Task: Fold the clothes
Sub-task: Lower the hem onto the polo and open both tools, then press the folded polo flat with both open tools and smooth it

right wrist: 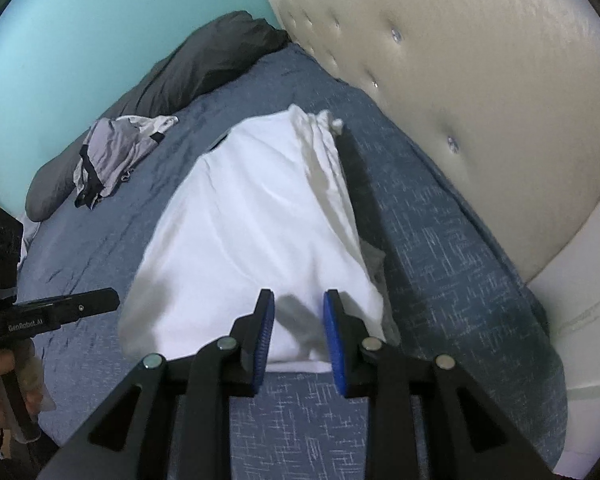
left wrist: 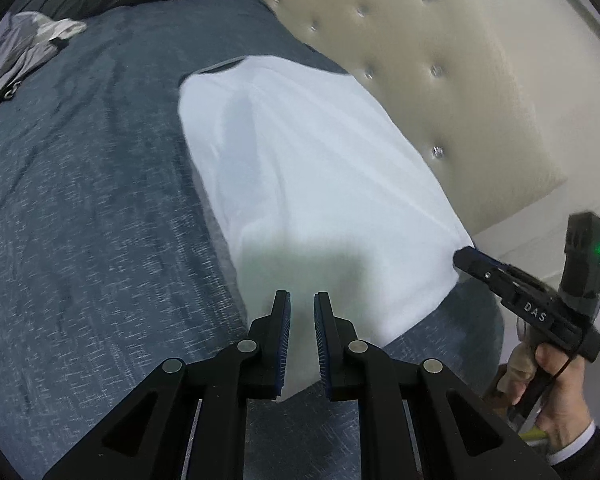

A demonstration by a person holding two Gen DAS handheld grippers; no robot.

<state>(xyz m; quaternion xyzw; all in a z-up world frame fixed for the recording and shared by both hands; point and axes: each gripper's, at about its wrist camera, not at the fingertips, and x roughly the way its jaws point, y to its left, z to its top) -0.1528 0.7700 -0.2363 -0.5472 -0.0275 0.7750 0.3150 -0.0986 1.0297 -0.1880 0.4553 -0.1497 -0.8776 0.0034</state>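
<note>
Here the white T-shirt lies flat on the blue bedspread, its hem under both claws: left gripper and right gripper, each slightly parted, gripping nothing, seemingly poised to fold it.

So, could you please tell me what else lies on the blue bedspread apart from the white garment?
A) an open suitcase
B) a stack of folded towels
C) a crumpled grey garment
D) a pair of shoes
C: a crumpled grey garment lies on the blue bedspread, up beside the dark pillow and apart from the white garment.
</note>
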